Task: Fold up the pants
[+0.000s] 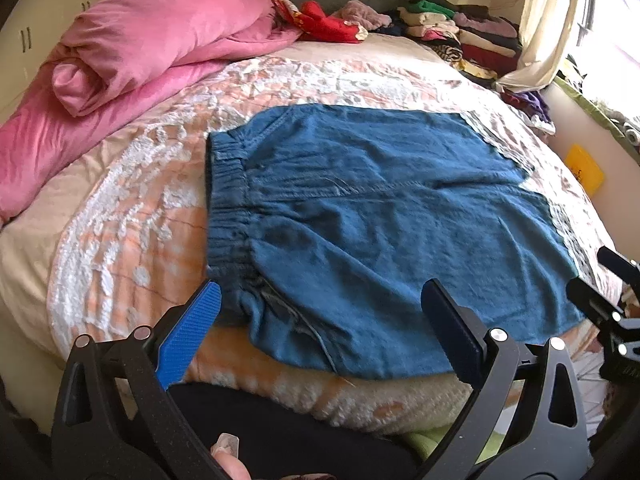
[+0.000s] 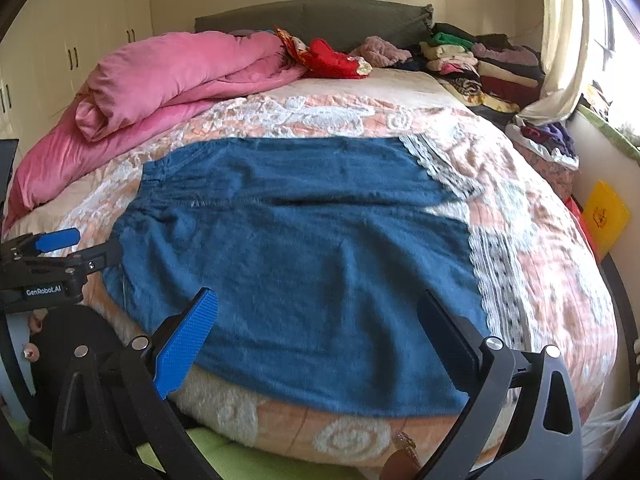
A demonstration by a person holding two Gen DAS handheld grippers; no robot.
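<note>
Both grippers hang wide open and empty at the near edge of the blue pants [image 1: 380, 216]: our left gripper [image 1: 320, 332] by the elastic waistband [image 1: 228, 216], our right gripper [image 2: 316, 336] toward the lace-trimmed hems [image 2: 488, 276]. Those pants lie flat, legs side by side, on the peach quilt [image 1: 132, 216]. We judge the lengthwise fold comes first: pinch both near-edge layers fully, lift together, lay them onto the far edge.
</note>
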